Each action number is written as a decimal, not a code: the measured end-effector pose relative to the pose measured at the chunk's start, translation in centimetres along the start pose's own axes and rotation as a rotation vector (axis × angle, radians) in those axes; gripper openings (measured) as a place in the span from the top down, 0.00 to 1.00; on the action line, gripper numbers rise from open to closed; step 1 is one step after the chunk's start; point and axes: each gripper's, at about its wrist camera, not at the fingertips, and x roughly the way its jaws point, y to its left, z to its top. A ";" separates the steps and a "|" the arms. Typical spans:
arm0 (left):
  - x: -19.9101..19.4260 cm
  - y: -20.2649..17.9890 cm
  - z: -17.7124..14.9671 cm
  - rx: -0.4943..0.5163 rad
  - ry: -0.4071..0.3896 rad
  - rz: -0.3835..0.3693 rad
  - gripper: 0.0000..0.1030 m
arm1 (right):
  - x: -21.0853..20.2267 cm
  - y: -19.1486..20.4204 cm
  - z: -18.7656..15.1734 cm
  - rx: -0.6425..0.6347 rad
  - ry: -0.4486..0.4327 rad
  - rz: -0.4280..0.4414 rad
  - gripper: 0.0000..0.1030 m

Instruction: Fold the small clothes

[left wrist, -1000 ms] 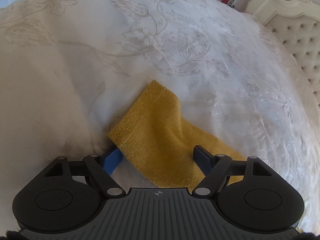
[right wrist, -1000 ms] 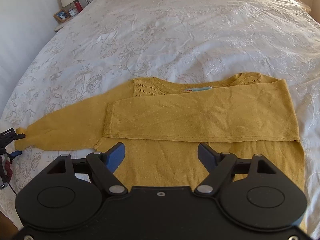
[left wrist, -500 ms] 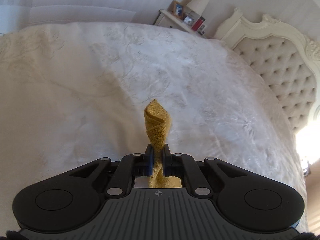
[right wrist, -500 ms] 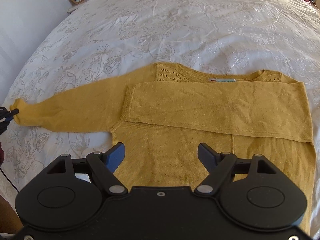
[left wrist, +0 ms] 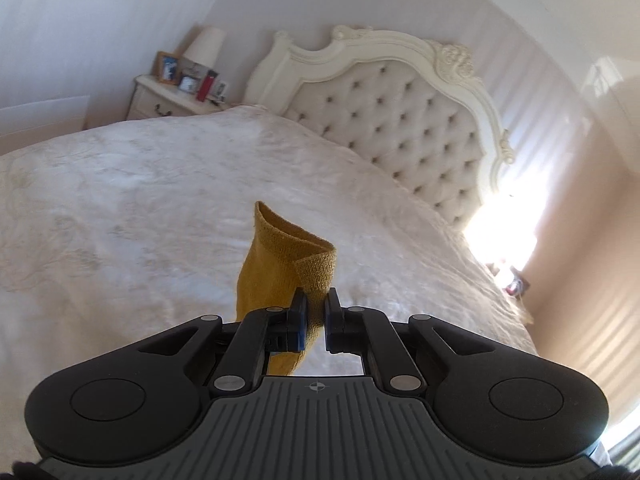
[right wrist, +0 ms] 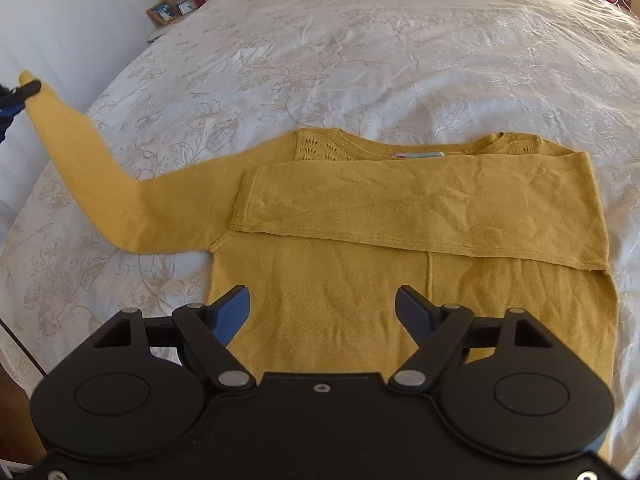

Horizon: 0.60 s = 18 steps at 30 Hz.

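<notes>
The left gripper had its fingers closed tight on the cuff of the mustard sweater, with the ribbed edge curling above the pads and clear of the bed; in the right wrist view that sleeve rose off the bedspread toward the left edge of the frame, where the left gripper's fingertips pinched its end. The sweater's body lay flat on the bed, its other sleeve folded across the chest, cuff edge toward the raised sleeve; the hem ran beneath the right gripper, whose fingers stood wide apart and held nothing; bare bedspread stretched beyond the neckline toward the tufted headboard; a nightstand sat beside it.
</notes>
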 end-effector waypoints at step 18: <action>12.0 -19.6 -17.9 0.134 0.375 -0.147 0.53 | -3.2 -14.4 -1.1 0.101 -0.011 0.008 0.21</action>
